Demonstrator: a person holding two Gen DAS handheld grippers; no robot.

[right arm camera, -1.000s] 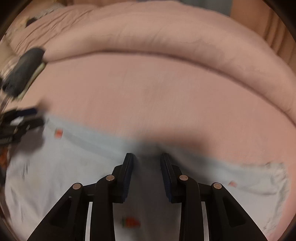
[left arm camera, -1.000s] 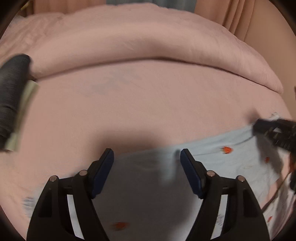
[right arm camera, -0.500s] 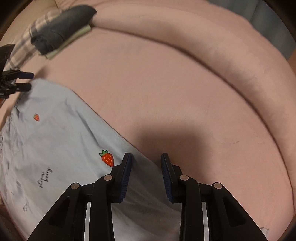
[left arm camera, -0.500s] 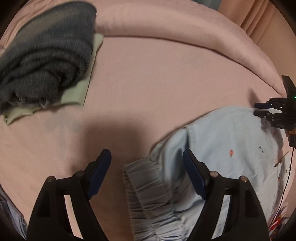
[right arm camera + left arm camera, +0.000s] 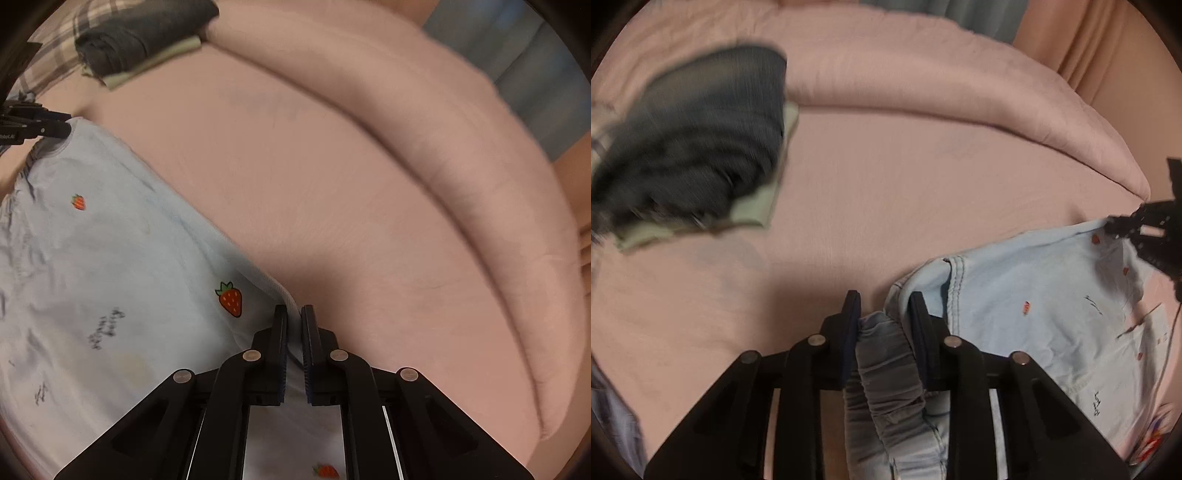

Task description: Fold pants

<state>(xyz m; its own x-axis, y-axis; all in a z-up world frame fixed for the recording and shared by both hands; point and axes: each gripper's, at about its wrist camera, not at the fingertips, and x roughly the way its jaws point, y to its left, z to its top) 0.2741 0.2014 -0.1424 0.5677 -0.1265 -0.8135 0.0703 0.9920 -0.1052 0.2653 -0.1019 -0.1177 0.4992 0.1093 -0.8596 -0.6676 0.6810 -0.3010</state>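
Observation:
Light blue pants (image 5: 1045, 306) with small red strawberry prints lie on a pink bed. In the left wrist view my left gripper (image 5: 884, 308) is shut on the gathered elastic waistband (image 5: 882, 365) at the bottom centre. In the right wrist view my right gripper (image 5: 294, 317) is shut on the pants' edge (image 5: 284, 295), with the fabric (image 5: 110, 266) spread to the left. Each gripper shows in the other's view: the right one at the right edge (image 5: 1145, 229), the left one at the left edge (image 5: 37, 123), both at the pants' far corners.
A folded dark grey garment on a pale green cloth (image 5: 698, 147) lies at the left of the bed, also at the top left in the right wrist view (image 5: 144, 37). A rolled pink duvet (image 5: 424, 122) runs along the far side. Plaid fabric (image 5: 51, 59) lies beside the dark pile.
My left gripper has closed on the waistband, having been wide open before. My right gripper has narrowed and shut on the pants' edge. Both views have shifted.

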